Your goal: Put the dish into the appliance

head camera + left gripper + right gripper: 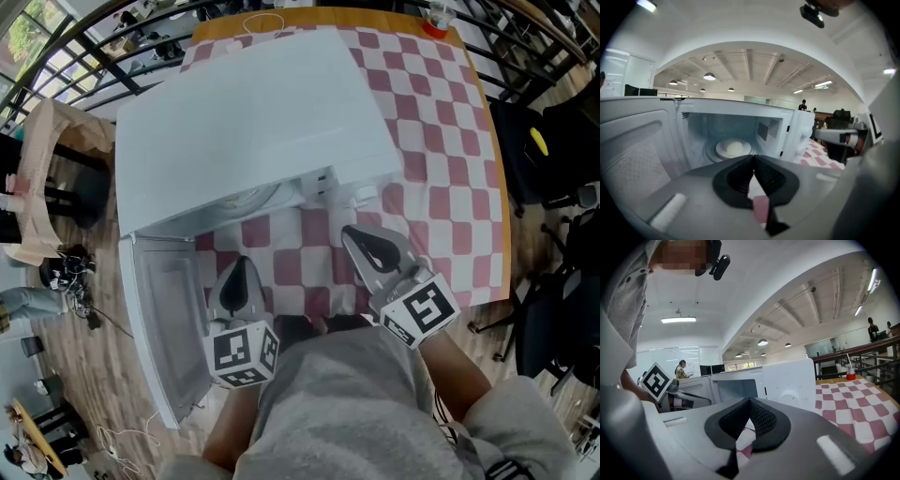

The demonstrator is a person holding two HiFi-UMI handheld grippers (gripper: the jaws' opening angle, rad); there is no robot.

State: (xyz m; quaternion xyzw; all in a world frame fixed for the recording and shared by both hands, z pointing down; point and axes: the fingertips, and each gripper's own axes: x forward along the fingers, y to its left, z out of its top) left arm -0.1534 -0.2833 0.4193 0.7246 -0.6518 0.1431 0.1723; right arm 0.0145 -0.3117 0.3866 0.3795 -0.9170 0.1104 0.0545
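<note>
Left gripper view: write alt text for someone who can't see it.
A white round dish holding a pale mound sits inside an open white microwave, whose door is swung out to the left. In front, the grey left gripper has its jaws shut on nothing.

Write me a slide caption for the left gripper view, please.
Shut, empty left gripper faces the open microwave, with the dish already inside.
</note>
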